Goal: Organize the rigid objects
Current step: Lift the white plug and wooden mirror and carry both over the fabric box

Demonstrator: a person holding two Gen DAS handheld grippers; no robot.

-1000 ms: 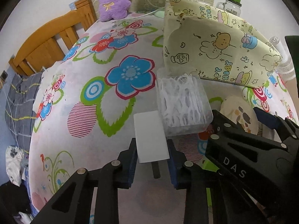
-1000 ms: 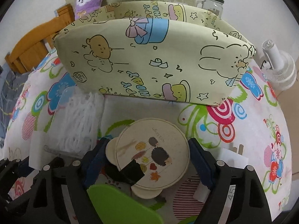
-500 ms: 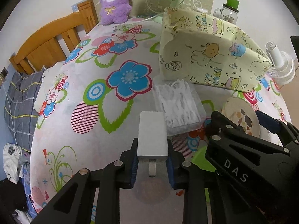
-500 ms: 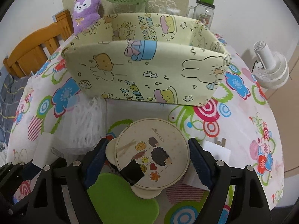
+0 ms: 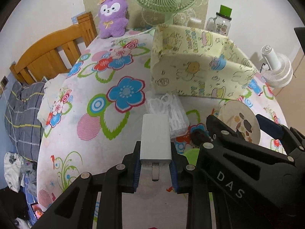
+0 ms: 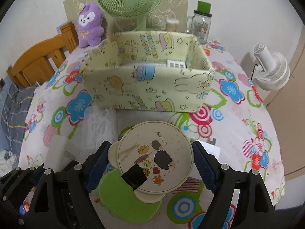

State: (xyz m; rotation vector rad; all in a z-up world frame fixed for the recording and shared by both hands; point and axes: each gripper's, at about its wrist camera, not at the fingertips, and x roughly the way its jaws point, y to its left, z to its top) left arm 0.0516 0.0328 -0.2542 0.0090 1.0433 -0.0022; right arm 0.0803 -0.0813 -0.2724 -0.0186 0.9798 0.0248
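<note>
Both tongs are loaded: left tongs (image 5: 154,164) pinch a white charger (image 5: 155,136), right tongs (image 6: 150,164) clamp a round lid (image 6: 155,155), both lifted over the desk (image 6: 238,114). The fabric bin (image 6: 148,87) holds something already; a floss-pick box (image 5: 171,112) waits outside, so roughly midway.

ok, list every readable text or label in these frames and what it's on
"DAS" on the body of the right gripper, seen from the left wrist view.
"lets begin" on the round hedgehog lid, upside down in the right wrist view.
Lettering printed on the fabric storage box: too blurred to read.
Label on the glass jar: too small to read.
White charger in the left gripper: no text visible.
</note>
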